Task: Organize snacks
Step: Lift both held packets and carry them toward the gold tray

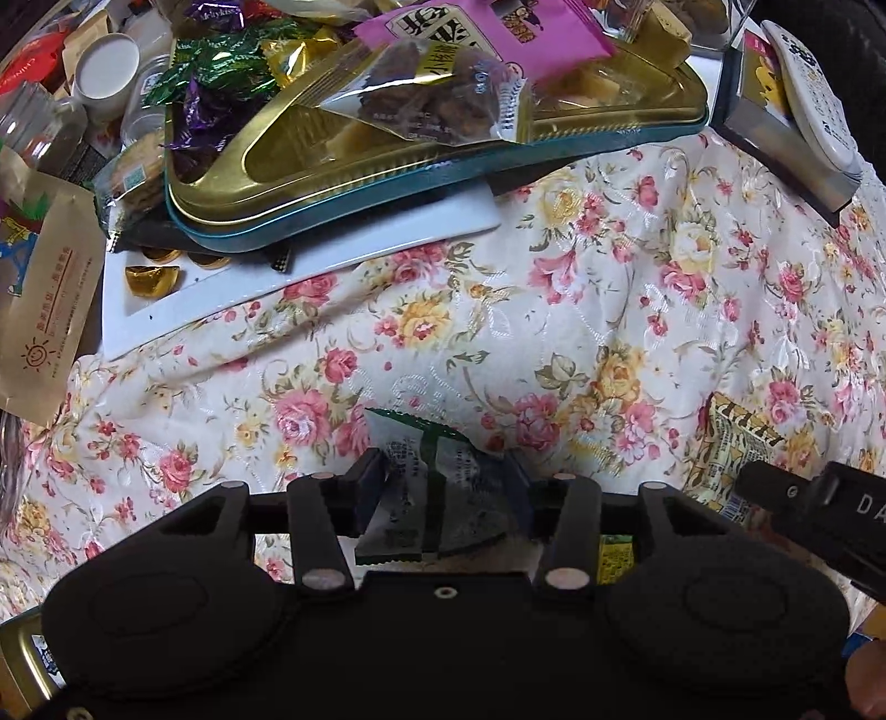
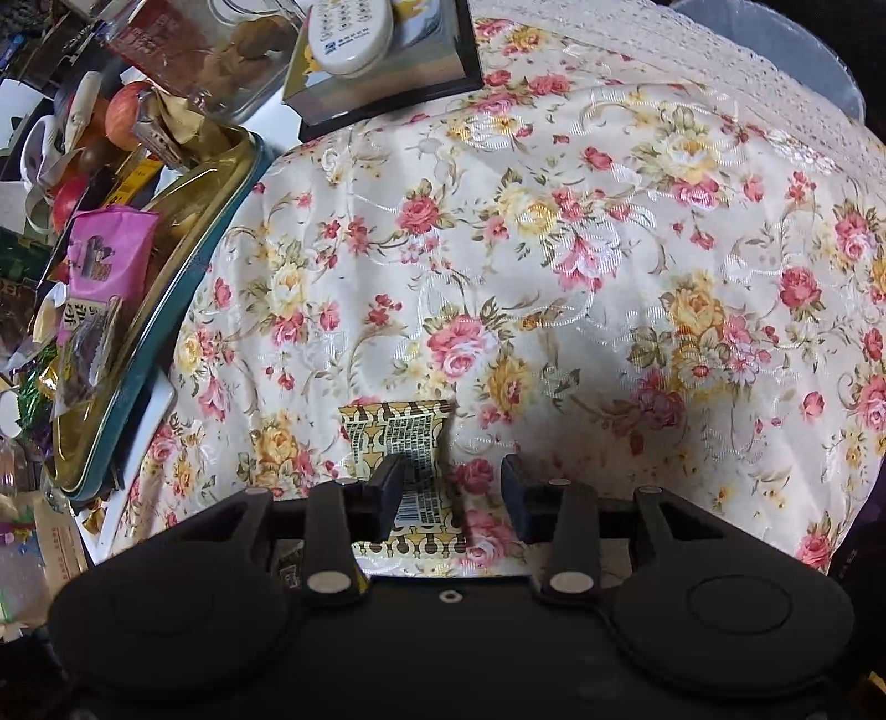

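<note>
My left gripper (image 1: 446,487) has a green-and-white snack packet (image 1: 437,487) between its fingers, held over the floral tablecloth. A gold tin tray (image 1: 387,166) with a teal rim stands ahead, holding a pink packet (image 1: 487,33), a clear bag of brown snacks (image 1: 426,94) and wrapped candies (image 1: 221,77). My right gripper (image 2: 451,498) is open over a yellow patterned packet (image 2: 404,443) lying flat on the cloth; its left finger rests over the packet. That packet (image 1: 731,443) and the right gripper's finger (image 1: 775,487) also show at the right of the left wrist view.
A white plate (image 1: 277,288) with gold-wrapped sweets lies under the tray. A remote on a dark box (image 2: 354,33), a glass jar (image 2: 221,50), cups, fruit and paper bags (image 1: 44,310) crowd the far and left sides. The tray also shows at left (image 2: 166,277).
</note>
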